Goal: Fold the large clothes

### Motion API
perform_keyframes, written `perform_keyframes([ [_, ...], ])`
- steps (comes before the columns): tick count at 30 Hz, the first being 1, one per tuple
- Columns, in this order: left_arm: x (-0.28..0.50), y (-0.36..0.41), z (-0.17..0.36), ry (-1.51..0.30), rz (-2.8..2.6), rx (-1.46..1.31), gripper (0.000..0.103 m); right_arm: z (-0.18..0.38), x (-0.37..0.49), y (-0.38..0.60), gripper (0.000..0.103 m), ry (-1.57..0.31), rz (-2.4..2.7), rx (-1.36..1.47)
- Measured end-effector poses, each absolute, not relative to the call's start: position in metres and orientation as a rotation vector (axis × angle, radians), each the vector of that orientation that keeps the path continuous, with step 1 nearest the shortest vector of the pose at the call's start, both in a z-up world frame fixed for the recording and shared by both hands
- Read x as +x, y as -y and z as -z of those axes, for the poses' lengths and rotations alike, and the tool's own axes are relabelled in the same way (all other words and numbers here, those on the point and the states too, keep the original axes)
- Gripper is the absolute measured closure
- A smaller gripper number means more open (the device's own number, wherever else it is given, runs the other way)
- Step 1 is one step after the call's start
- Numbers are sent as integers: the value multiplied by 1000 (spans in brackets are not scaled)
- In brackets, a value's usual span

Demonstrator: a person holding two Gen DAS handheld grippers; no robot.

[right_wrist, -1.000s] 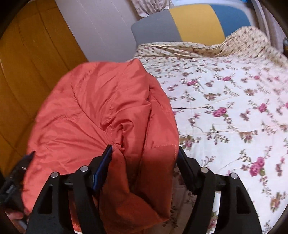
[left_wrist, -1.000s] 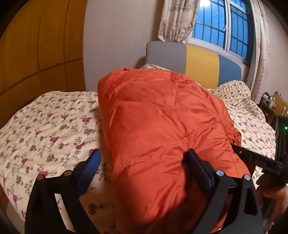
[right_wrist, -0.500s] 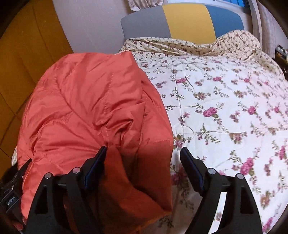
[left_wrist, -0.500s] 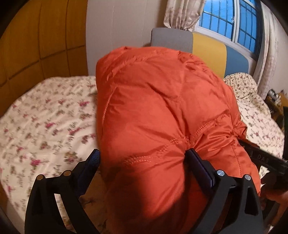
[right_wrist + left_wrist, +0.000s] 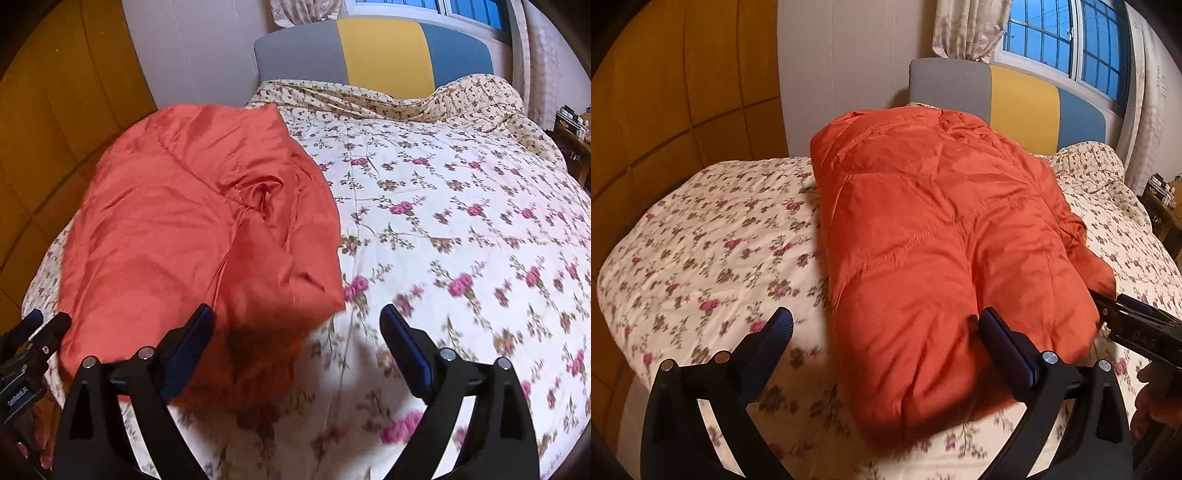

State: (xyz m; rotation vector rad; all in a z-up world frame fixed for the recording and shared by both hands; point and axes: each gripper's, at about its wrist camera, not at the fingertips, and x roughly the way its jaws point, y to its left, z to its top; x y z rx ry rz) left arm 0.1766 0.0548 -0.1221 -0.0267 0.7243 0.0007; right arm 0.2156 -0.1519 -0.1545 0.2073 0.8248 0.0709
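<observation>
Floral bed bears one orange jacket, seemingly folded.

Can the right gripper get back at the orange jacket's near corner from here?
Probably yes: the right gripper has opening jaws with nothing pinched, and the orange jacket lies just ahead-left on the bedspread, nothing between.

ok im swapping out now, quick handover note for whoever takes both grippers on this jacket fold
Left hand-held gripper: jaws opening, the near end of the orange puffer jacket between them, not pinched.
Right hand-held gripper: jaws opening, only the jacket's near corner by its left finger.
Jacket lies folded into a bundle on the floral bedspread.
Done: bundle set down and released.
Left: back both grippers out, tidy the fold if needed.
</observation>
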Motion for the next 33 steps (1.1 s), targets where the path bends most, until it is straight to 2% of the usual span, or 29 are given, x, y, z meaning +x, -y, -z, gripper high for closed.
perform_keyframes([
  [3, 162, -56, 117, -719, -7, -30, 3, 142, 196, 150, 2, -792, -91, 190],
  [18, 91, -49, 86, -667, -81, -22, 3, 89, 118, 107, 2, -635, -83, -1],
  [33, 45, -59, 58, -557, -120, -32, 3, 63, 75, 102, 2, -551, -111, 6],
])
